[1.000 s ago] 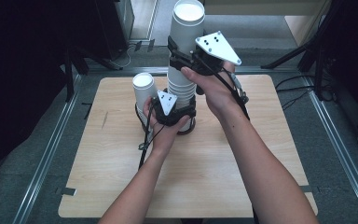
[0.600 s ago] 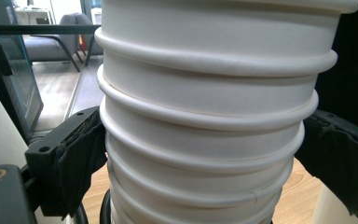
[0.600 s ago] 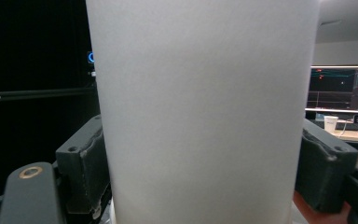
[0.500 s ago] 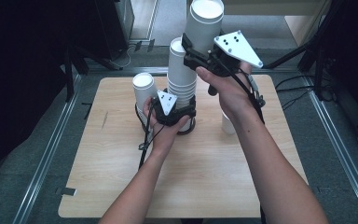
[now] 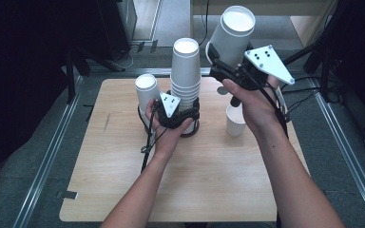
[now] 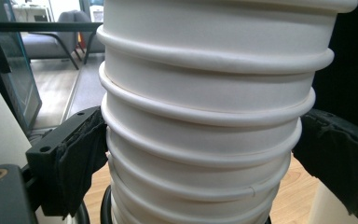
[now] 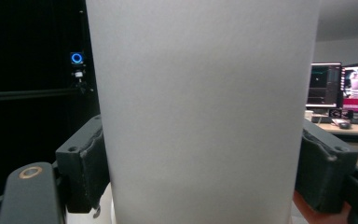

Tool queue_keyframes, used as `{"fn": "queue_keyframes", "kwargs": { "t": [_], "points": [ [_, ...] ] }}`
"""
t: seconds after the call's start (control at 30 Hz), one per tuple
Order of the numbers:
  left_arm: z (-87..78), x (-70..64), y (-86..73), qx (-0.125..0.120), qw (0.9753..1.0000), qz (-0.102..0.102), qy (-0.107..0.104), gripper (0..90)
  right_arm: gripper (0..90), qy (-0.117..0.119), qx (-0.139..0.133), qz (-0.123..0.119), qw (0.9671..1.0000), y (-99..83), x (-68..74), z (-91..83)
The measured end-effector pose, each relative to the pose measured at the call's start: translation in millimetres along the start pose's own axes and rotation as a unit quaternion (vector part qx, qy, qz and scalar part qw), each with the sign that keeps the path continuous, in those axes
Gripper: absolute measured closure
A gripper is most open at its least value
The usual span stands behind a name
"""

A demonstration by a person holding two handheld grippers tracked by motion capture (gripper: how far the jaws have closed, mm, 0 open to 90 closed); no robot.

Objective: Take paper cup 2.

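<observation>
A tall stack of upside-down white paper cups stands mid-table. My left gripper is shut on the stack's lower part. In the left gripper view the ribbed rims of the stack sit between both black pads. My right gripper is shut on a single white cup, held bottom-up in the air, up and to the right of the stack. In the right gripper view that cup spans the gap between the jaws.
One more upside-down cup stands just left of the stack, behind my left hand. A short white cup sits on the wooden table under my right wrist. Metal rails run along both table sides.
My right gripper has lifted the single cup off the top of the stack and carried it up and to the right. The left gripper has stayed on the stack's base.
</observation>
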State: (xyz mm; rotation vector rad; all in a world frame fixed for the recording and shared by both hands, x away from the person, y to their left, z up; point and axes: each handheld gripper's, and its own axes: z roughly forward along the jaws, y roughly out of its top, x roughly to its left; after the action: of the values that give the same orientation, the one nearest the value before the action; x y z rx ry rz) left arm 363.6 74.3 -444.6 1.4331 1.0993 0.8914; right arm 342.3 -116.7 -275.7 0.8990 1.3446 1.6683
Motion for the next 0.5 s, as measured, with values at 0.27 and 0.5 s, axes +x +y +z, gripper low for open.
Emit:
{"fn": "queue_keyframes", "kwargs": {
  "t": [0.27,0.5],
  "points": [
    [-9.3,-1.6,2.6,0.011,0.9999,-0.007,-0.008,1.2,17.7,-0.008,0.009,-0.008,0.9999,-17.1,-14.9,-19.6],
    [-22.2,1.6,3.0,0.017,0.9997,-0.009,-0.017,0.0,17.6,-0.015,0.016,-0.008,0.9997,-34.5,-21.1,-34.8]
  ]
}}
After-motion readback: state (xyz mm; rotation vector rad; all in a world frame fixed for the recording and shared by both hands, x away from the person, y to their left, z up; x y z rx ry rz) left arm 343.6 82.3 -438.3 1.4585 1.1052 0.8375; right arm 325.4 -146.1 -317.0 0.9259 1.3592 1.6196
